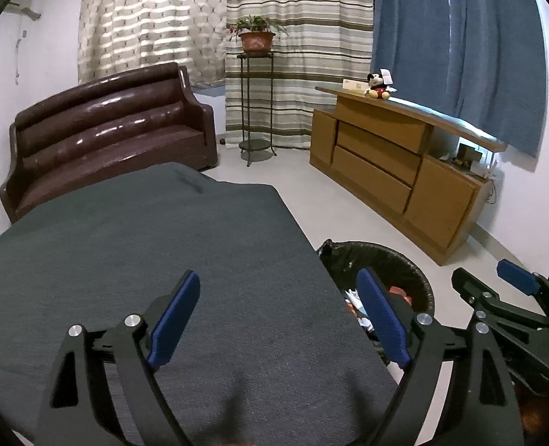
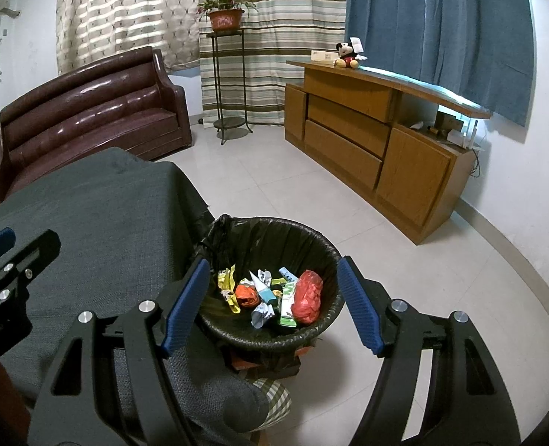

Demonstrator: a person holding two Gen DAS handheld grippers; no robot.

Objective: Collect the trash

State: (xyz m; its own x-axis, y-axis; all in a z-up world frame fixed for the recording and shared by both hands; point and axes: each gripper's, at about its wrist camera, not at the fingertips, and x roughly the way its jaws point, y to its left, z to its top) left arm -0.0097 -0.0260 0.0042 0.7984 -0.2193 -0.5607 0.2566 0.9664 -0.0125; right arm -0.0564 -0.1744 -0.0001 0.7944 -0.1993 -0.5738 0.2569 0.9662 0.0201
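Taking the bin as the landmark: far to its left and beyond stands the brown sofa, its seat front partly hidden by the grey-covered table; the table's right edge runs just beside the bin's rim, cloth touching the black liner there. The left gripper hangs over the table's near right part, jaws spread wide and holding nothing; its right finger overhangs the table edge above the bin. The right gripper sits over the bin's near rim, jaws wide apart and empty; between them lies the trash, crumpled wrappers and a red bag inside the bin. Behind the bin, bare tiled floor stretches to the plant stand; right of the bin, open floor reaches the wooden cabinet.
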